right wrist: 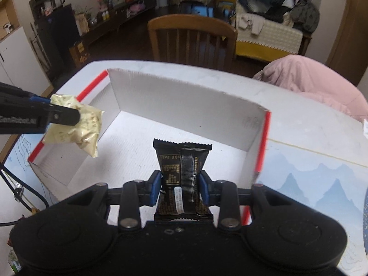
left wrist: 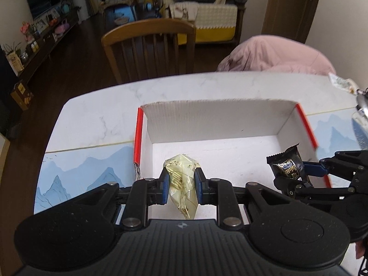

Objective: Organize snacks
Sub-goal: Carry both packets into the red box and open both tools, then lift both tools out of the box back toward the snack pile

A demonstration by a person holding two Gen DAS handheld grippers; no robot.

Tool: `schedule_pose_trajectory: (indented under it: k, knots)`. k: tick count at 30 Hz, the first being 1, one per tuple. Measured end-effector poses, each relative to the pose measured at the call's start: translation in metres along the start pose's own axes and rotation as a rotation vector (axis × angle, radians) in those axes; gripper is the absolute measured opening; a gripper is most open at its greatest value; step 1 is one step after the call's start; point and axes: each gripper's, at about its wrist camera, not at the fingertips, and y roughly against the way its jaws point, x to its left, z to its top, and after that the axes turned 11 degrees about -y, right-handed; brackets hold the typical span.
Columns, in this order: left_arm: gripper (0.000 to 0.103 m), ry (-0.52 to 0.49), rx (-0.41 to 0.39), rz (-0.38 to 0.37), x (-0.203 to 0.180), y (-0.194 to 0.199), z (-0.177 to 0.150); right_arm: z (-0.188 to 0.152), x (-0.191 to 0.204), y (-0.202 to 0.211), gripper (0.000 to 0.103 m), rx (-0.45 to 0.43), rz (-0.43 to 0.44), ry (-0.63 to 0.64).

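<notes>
A white cardboard box (left wrist: 207, 119) with red rims stands open on the table; it also shows in the right wrist view (right wrist: 184, 105). My left gripper (left wrist: 181, 184) is shut on a pale yellow snack packet (left wrist: 182, 179) and holds it over the box's near left part. From the right wrist view the same packet (right wrist: 76, 126) hangs over the box's left rim. My right gripper (right wrist: 180, 186) is shut on a black snack packet (right wrist: 181, 177), held over the box's near side. In the left wrist view the black packet (left wrist: 288, 164) sits at the box's right wall.
The box rests on a white marble table (left wrist: 103, 115) with a blue mountain-print mat (left wrist: 80, 172). A wooden chair (left wrist: 149, 48) stands at the far edge. A pink garment (left wrist: 276, 55) lies at the far right. A small wrapper (left wrist: 340, 82) lies at the right edge.
</notes>
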Motion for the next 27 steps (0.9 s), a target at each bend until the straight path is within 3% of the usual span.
schedule_pose_trajectory:
  k: [15, 27]
  knots:
    - [0.022, -0.012, 0.197, -0.008, -0.004, -0.061, -0.012, 0.002, 0.010, -0.054, 0.035, 0.168, -0.014, 0.084]
    - [0.023, -0.021, 0.218, -0.021, -0.008, -0.068, -0.015, -0.005, 0.010, -0.058, 0.040, 0.193, -0.040, 0.091]
